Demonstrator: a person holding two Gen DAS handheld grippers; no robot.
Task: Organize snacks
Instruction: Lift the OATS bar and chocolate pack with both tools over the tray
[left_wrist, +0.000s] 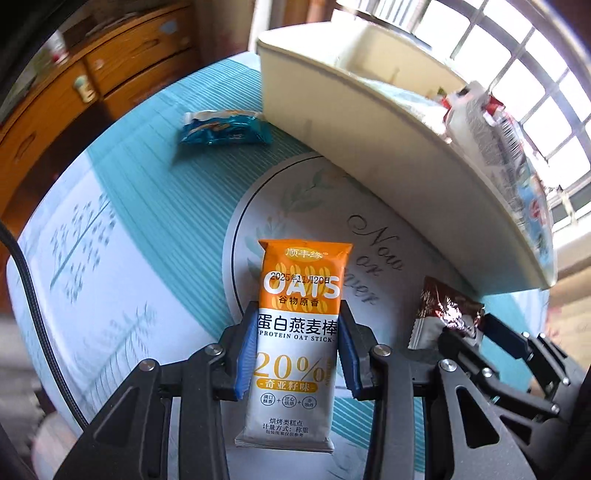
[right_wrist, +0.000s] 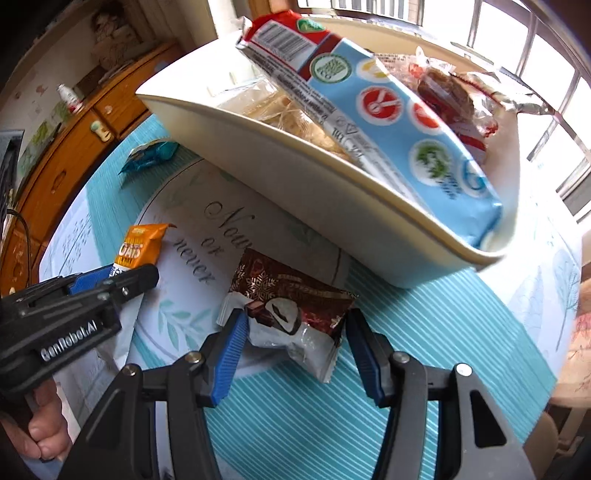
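Observation:
An orange and white oat stick packet (left_wrist: 297, 354) stands upright between the blue pads of my left gripper (left_wrist: 299, 312), which is shut on its middle. In the right wrist view the same packet (right_wrist: 142, 245) sticks out of the left gripper (right_wrist: 131, 271). My right gripper (right_wrist: 295, 321) is shut on a brown chocolate snack packet (right_wrist: 291, 295), with a pad on each side of its crumpled wrapper. From the left wrist view that brown packet (left_wrist: 443, 306) sits in the right gripper (left_wrist: 476, 328) at the lower right. A cream bin (right_wrist: 295, 192) stands just beyond both.
The bin (left_wrist: 369, 147) holds a long light blue pack (right_wrist: 399, 122) and other wrapped snacks. A small blue packet (left_wrist: 225, 127) lies on the teal placemat (right_wrist: 424, 332) left of the bin. A wooden cabinet (left_wrist: 74, 92) stands behind. A person's hand (right_wrist: 40, 432) grips the left tool.

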